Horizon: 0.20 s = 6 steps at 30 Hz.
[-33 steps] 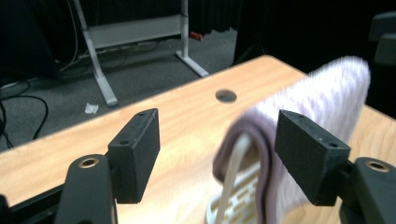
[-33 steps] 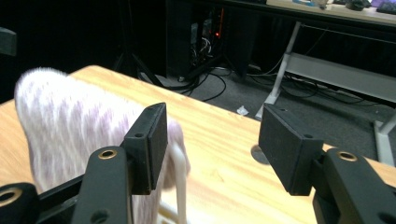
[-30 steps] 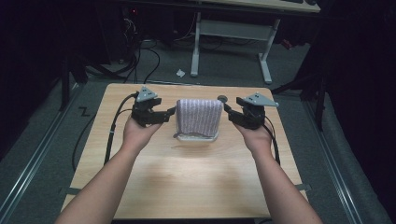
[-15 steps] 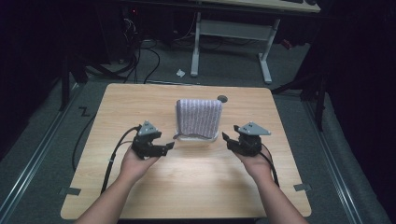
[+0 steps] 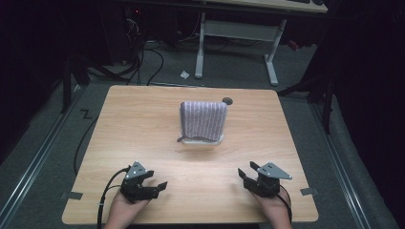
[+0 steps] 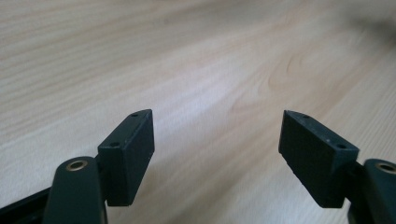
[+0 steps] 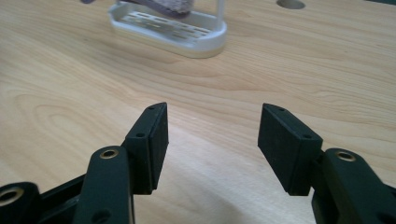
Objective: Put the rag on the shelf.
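A grey striped cloth (image 5: 203, 120) hung over a white rack (image 5: 202, 140) at the middle of the wooden tabletop (image 5: 129, 124), toward its far side. The left gripper (image 5: 160, 185) and right gripper (image 5: 241, 173) sat near the tabletop's front edge, well apart from the rack, each with jaws spread wide and holding nothing
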{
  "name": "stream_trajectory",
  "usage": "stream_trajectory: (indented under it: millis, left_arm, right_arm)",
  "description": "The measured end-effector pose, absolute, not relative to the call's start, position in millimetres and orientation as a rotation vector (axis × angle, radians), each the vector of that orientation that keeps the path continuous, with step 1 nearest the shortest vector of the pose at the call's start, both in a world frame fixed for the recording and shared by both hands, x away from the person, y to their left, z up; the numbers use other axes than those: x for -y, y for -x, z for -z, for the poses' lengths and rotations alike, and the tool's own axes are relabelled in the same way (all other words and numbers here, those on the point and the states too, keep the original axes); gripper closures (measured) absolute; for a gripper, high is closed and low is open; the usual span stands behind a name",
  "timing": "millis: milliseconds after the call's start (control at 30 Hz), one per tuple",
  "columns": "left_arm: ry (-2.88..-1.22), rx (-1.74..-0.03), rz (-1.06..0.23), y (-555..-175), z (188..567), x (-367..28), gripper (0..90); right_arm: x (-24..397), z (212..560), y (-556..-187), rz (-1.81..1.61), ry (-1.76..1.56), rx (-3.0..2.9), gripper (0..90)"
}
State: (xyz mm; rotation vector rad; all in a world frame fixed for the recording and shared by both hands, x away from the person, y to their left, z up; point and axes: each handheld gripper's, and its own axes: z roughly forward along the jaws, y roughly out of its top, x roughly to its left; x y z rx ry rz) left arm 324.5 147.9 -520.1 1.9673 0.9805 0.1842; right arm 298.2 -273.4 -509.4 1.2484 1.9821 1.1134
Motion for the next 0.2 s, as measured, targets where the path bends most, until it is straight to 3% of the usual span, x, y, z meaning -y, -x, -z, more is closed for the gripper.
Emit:
stream_trajectory:
  millis: [200]
  left_arm:
    - [-2.011, -0.961, -0.190, -325.0, 523.8, -144.3, 27.2]
  right_arm:
    - [276.9, 513.6, -302.7, -1.114, -1.283, -1.979, 42.4]
